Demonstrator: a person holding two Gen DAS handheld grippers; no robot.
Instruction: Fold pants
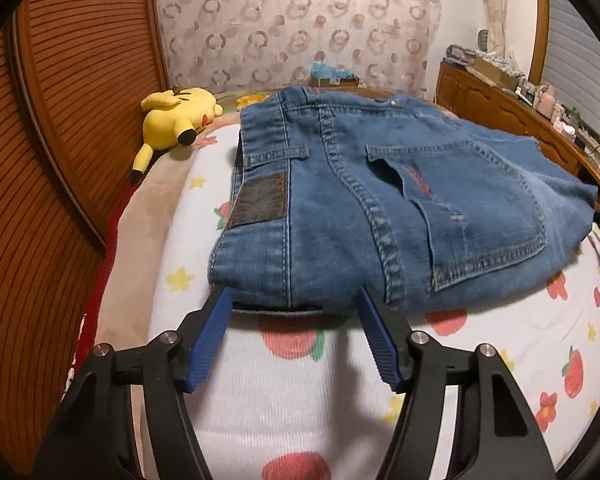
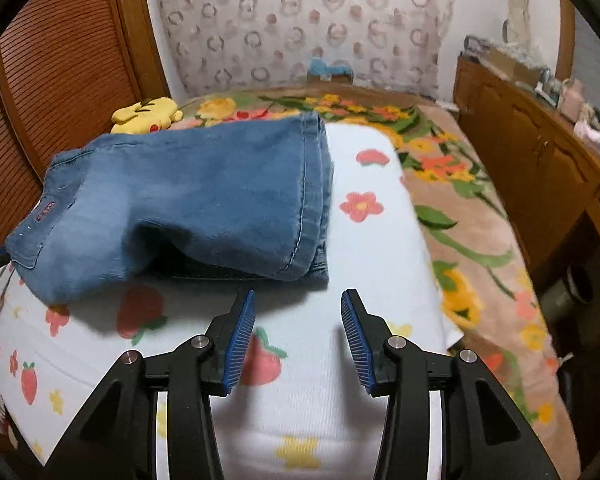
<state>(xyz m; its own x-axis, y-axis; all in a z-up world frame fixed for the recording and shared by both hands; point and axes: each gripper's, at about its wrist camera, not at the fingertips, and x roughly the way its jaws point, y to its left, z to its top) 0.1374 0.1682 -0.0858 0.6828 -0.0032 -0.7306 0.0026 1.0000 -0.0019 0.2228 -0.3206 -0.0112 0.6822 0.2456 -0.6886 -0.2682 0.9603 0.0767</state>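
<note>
I have the jeans [image 1: 380,200] lying on the bed [image 1: 260,400], on its white fruit-print cover, already doubled into a compact stack, waistband end toward my left gripper [image 1: 296,304] and hem end toward my right gripper [image 2: 298,308]. Both pairs of jaws stand wide and hold nothing. The left tips sit at the near edge of the denim, possibly touching it; the right ones are just short of the hem. I judge the fold nearly finished. Next, I would either pinch the near edge with both and bring it over once more, or just square up the stack. The brown waistband patch [image 1: 260,200] and the red pocket stitching [image 1: 418,180] are too blurred to read.
</note>
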